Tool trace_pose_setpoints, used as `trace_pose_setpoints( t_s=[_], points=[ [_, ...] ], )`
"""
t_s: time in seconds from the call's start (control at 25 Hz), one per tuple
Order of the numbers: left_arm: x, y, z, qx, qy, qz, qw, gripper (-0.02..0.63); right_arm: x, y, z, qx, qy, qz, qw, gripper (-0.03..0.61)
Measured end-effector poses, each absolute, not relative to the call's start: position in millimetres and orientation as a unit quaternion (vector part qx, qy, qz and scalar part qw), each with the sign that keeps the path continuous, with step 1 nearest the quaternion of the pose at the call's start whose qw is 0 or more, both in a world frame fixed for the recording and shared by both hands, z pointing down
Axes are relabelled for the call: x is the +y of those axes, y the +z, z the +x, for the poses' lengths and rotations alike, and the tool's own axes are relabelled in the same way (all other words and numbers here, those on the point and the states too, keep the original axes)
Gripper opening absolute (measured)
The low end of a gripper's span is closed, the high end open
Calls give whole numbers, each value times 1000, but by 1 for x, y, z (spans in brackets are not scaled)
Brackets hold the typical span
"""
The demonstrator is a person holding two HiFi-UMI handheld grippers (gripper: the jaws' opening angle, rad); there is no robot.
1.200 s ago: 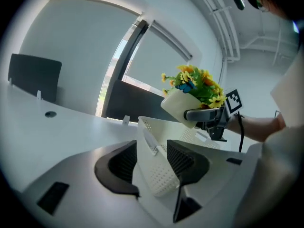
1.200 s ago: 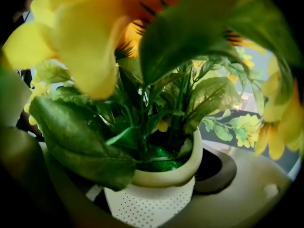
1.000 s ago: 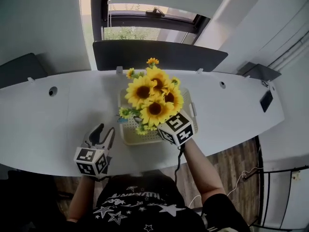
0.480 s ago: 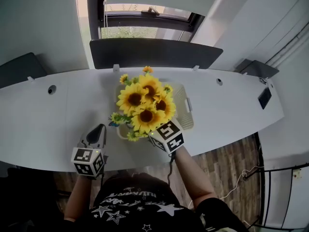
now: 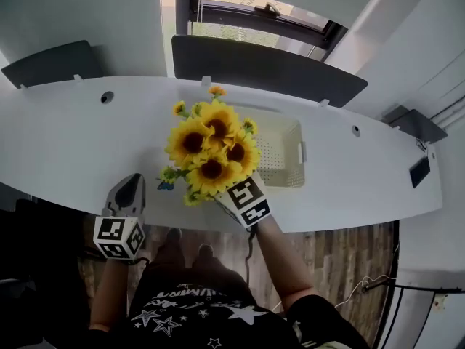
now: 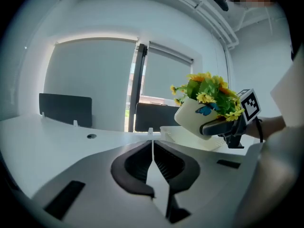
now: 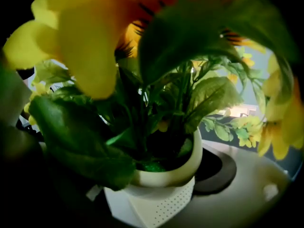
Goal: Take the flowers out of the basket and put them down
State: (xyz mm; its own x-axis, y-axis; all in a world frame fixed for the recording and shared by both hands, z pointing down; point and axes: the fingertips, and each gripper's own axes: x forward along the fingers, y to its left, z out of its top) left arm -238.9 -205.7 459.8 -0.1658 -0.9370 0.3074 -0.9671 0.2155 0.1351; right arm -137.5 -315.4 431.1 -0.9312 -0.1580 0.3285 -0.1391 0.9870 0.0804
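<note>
**Yellow flowers (image 5: 207,147) hanging outside basket (image 5: 285,162), pinched by right hand-held gripper (image 6: 212,127)**

The right hand-held gripper is pinching the flowers' cream pot (image 6: 194,118) btwn its dark jaws. One jaw is lying across the pot's near side. The right gripper view is showing the pot's rim sitting btwn the jaws, w/ green leaves & yellow petals crowding the lens. The pot is hanging in the air, tilted, w/ a blue butterfly (image 6: 205,110) showing on its side.

In the head view the bunch is sitting over the front half of the white worktop (image 5: 65,140) & overlapping the basket's left edge. In the left gripper view the pot's base is floating above the basket rim w/ a gap under it, not touching. The basket, cream & perforated, is standing on the worktop twd the far edge.

The left hand-held gripper (image 5: 131,189) is hovering at the worktop's front edge, well apart from the flowers, on their left. Its jaws are closing right up: the tips are pressing together & nothing is sitting btwn them.

A dark divider panel (image 5: 269,67) is standing along the worktop's far edge, w/ a window (image 5: 240,35) showing behind it. The person's forearm (image 5: 280,249) is reaching fwd behind the right hand-held gripper's marker cube (image 5: 247,202).
</note>
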Motion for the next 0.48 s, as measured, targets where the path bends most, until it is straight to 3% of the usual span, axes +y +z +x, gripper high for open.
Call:
trace_pose_setpoints(
  t_s=[0.48],
  points=[
    [-176,460,-296,-754,40,636,162,20,-236,439,-194,-981,-9,73,178,522]
  ],
)
